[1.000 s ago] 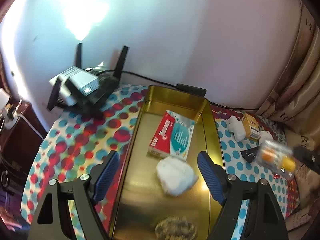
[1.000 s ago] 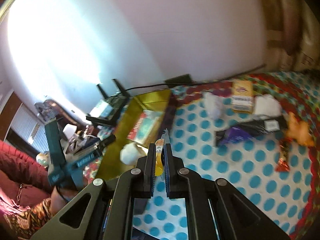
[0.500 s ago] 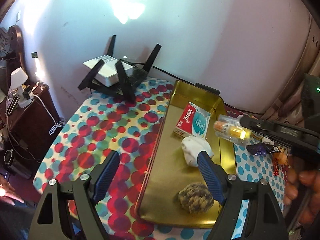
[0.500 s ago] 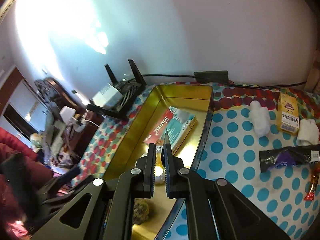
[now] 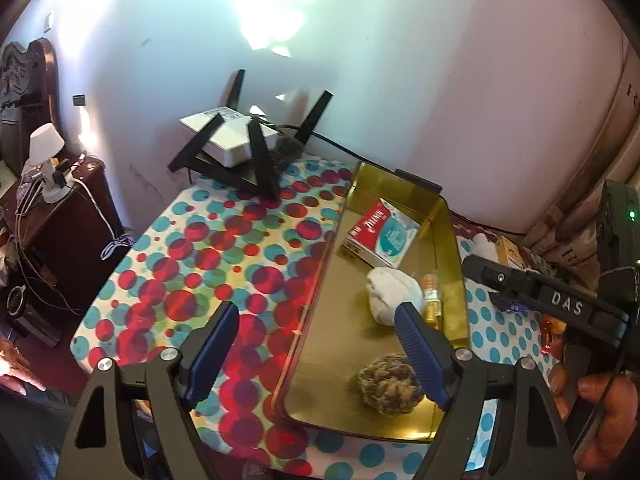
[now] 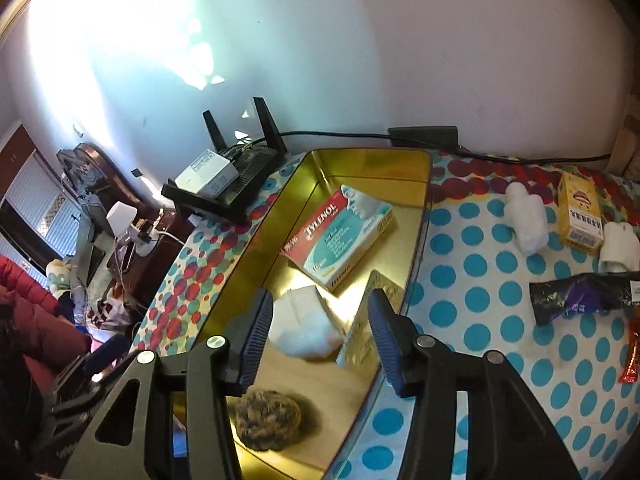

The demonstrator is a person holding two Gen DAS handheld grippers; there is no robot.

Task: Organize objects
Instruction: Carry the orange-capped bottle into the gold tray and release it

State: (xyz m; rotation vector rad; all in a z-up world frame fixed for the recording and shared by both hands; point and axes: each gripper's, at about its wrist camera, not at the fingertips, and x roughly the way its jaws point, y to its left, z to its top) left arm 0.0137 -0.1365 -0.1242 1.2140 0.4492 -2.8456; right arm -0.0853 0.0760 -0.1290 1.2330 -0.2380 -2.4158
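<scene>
Between our opening right gripper (image 6: pixel 320 336) pads nothing is gripped; the small orange-capped vial (image 5: pixel 431 294), light, slick, rigid, lies in the gold tray (image 5: pixel 320 320) at one o'clock from our wide, empty left gripper (image 5: pixel 316 348); grip mid-barrel.

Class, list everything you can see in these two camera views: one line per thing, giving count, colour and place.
tray: 1, gold, middle of the spotted table
medicine box: 1, red and teal, far end of tray
white wad: 1, white, mid tray
small bottle: 1, clear with orange, lying in tray beside the wad
brown ball: 1, brown, near end of tray
router: 1, black with a white box on top, by the wall
yellow box: 1, yellow, on table right of tray
white rolls: 2, white, either side of the yellow box
dark wrapper: 1, black and purple, right of tray
left gripper: 1, black, blue fingers, open
right gripper: 1, black, blue fingers, opening over tray
</scene>
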